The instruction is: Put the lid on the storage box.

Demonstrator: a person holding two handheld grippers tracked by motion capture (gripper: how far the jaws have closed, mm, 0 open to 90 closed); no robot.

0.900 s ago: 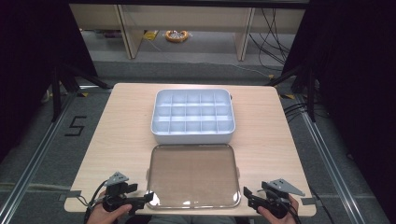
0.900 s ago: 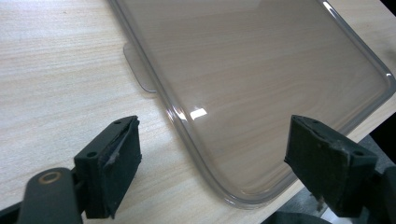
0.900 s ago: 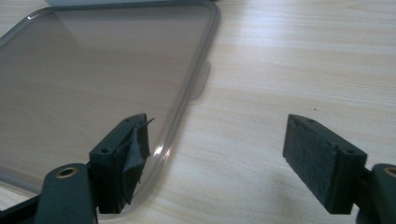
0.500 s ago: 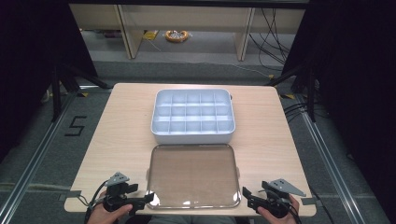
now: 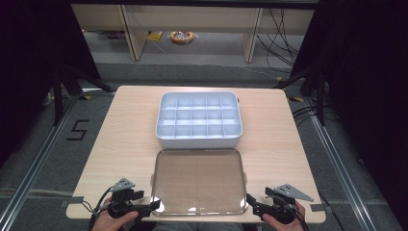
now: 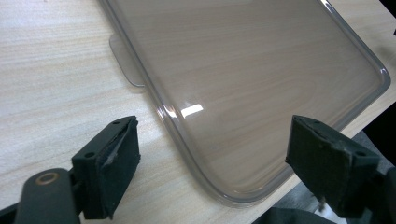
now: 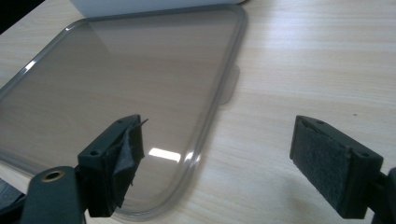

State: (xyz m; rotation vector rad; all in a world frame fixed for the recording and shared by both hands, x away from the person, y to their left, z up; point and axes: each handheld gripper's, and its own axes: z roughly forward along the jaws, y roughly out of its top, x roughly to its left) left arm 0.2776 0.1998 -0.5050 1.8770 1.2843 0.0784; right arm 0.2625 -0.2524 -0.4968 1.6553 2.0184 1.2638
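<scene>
one clear lid, one compartment box

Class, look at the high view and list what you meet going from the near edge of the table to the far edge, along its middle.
Clear lid → white divided box → bare far part of the table.

Clear lid flat before the white tray — an open tool at each near corner.

Bare table flanking lid
</scene>
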